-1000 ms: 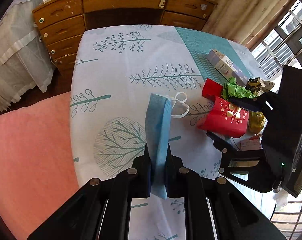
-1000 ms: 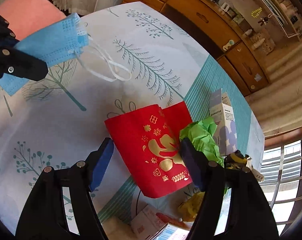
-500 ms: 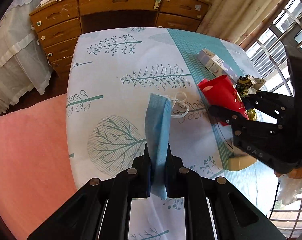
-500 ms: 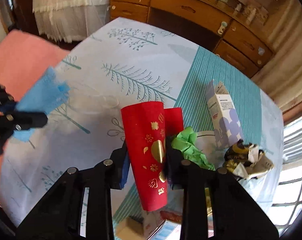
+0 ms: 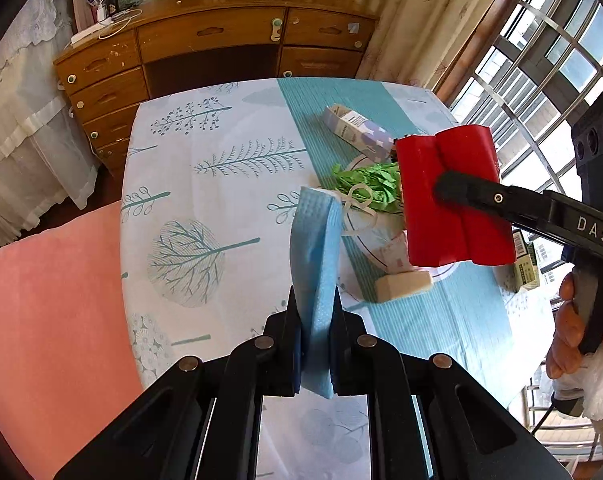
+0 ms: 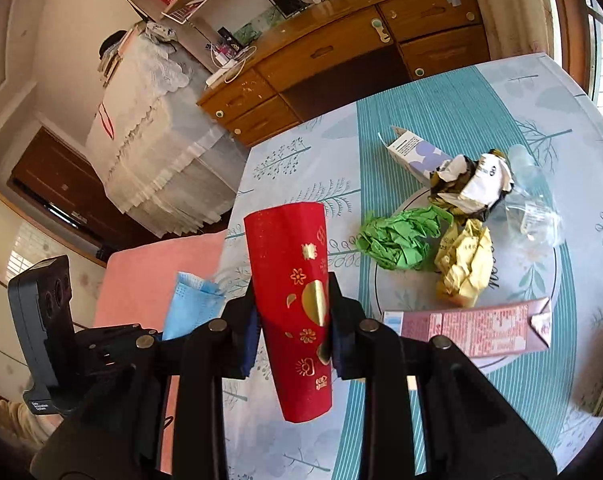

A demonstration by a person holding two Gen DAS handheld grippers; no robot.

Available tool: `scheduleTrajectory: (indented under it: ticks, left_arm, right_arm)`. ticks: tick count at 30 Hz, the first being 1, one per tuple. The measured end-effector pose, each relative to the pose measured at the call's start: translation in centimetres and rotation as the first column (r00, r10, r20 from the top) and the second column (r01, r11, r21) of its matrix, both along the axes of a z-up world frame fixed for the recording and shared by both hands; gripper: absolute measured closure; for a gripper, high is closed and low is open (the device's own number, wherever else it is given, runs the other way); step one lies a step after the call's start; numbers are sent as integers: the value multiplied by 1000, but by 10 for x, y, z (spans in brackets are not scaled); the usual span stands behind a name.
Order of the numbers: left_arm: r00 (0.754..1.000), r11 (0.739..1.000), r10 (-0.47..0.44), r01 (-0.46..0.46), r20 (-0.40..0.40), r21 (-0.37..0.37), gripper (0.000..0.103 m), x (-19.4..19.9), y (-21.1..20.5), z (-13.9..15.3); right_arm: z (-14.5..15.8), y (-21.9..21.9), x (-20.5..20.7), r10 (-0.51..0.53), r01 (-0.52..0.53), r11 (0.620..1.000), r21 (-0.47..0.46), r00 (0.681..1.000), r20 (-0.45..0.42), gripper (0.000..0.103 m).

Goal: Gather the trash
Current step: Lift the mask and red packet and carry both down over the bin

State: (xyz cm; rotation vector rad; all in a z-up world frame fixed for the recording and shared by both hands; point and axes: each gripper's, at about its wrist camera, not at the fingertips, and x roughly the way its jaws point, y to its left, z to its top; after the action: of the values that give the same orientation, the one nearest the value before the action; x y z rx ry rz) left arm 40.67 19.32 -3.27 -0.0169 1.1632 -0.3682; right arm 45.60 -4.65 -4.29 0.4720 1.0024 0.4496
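Red envelope [image 6: 297,312] pinched in right hand-held gripper [image 6: 291,332] (marked "DAS"); left hand-held gripper [image 5: 315,332] clamps blue mask [image 5: 315,248].

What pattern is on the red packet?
Gold flowers and symbols on the red packet; clearest in the right wrist view.

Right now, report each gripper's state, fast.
Left gripper: closed, holding the blue face mask.
Right gripper: closed, holding the red envelope.

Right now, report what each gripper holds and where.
Left gripper pinches the blue face mask near its lower end; right gripper clamps the red envelope mid-length.
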Motion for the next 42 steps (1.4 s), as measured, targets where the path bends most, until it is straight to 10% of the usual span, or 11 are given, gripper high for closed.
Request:
scheduleTrajectory:
  ticks: [21, 31, 42]
  left_arm:
    - [996, 996, 88, -88, 29, 16, 93, -306, -183, 34]
    - [997, 997, 36, -31, -75, 69, 93, -401, -235, 5]
    - [978, 993, 59, -37, -200, 112, 93, -437, -233, -93]
  right_arm:
    - [21, -137, -301, 244, -241, 967, -80, 969, 39, 79]
    - [-18, -177, -408, 255, -261, 961, -87, 964, -70, 79]
    - [-107, -161, -461, 223, -257, 956, -143, 950, -217, 79]
